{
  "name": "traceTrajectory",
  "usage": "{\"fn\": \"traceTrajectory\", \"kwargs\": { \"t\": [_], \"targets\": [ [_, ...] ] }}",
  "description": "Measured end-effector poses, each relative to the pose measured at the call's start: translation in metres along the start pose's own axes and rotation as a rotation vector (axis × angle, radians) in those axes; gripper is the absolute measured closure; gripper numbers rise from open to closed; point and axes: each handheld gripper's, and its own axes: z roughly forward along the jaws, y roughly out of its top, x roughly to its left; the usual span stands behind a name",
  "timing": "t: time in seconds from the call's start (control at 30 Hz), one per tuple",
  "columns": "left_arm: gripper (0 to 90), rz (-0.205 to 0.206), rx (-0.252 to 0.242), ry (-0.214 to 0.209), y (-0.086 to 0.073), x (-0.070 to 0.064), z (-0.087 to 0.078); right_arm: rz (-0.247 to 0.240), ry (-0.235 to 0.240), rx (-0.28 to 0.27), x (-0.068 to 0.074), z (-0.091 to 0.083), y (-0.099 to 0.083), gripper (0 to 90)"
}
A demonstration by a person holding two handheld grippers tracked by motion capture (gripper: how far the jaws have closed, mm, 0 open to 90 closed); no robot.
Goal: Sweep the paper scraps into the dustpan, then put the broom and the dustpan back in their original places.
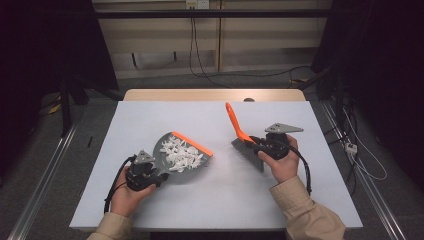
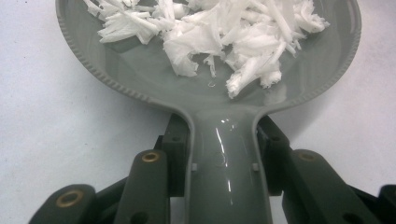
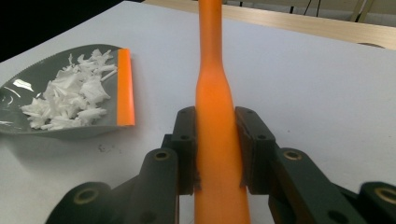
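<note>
Grey glossy dustpan [image 2: 154,79], ribbed rim; white shredded paper [image 2: 219,32] inside.

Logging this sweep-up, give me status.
Left gripper shut on dustpan handle. Right gripper shut on brush handle. White scraps piled in pan. Nothing in the way.

Left claw [image 1: 150,172] clamps a handle; right claw [image 1: 260,145] clamps another; both hands low.

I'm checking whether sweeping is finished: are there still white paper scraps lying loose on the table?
No, the white scraps all lie inside the grey dustpan, and the table around it looks bare from the high view.
</note>
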Motion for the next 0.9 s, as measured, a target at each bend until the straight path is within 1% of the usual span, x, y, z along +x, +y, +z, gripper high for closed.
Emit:
{"fn": "traceTrajectory", "kwargs": {
  "t": [0.13,0.2,0.27,0.3,0.37,0.43,0.53,0.63,0.67,0.8,0.83,0.9],
  "targets": [
    [63.7,-0.005,-0.007,0.003,0.0,0.001,-0.001,-0.014,-0.022,-0.002,-0.003,-0.004,-0.001,71.5],
    [63.7,-0.009,-0.009,0.005,0.0,0.001,-0.002,-0.007,-0.018,-0.005,-0.005,-0.006,-0.001,71.5],
    [63.7,-0.018,-0.008,0.002,0.0,0.002,-0.002,-0.015,-0.018,-0.006,-0.006,-0.008,0.0,71.5],
    [63.7,-0.02,-0.009,0.009,0.0,0.003,-0.002,-0.015,-0.019,-0.01,-0.006,-0.009,0.0,71.5],
    [63.7,-0.027,-0.009,-0.001,0.001,0.003,-0.003,-0.014,-0.015,-0.014,-0.007,-0.011,0.0,71.5],
    [63.7,-0.037,-0.016,0.002,0.001,0.003,-0.003,-0.013,-0.02,-0.013,-0.008,-0.012,0.0,71.5],
    [63.7,-0.042,-0.016,0.005,0.001,0.004,-0.006,-0.012,-0.02,-0.021,-0.008,-0.013,0.0,71.5],
    [63.7,-0.056,-0.026,0.005,0.002,0.006,-0.008,-0.009,-0.026,-0.025,-0.009,-0.014,0.0,71.5],
    [63.7,-0.068,-0.028,0.007,0.002,0.007,-0.008,-0.009,-0.025,-0.027,-0.009,-0.014,0.0,71.5],
    [63.7,-0.088,-0.032,0.02,0.003,0.009,-0.009,-0.004,-0.031,-0.029,-0.011,-0.016,-0.001,71.5],
    [63.7,-0.094,-0.037,0.03,0.003,0.01,-0.009,-0.002,-0.032,-0.031,-0.011,-0.017,-0.001,71.5],
    [63.7,-0.101,-0.039,0.033,0.003,0.012,-0.01,0.0,-0.034,-0.034,-0.012,-0.019,-0.001,71.5]
  ]
}}
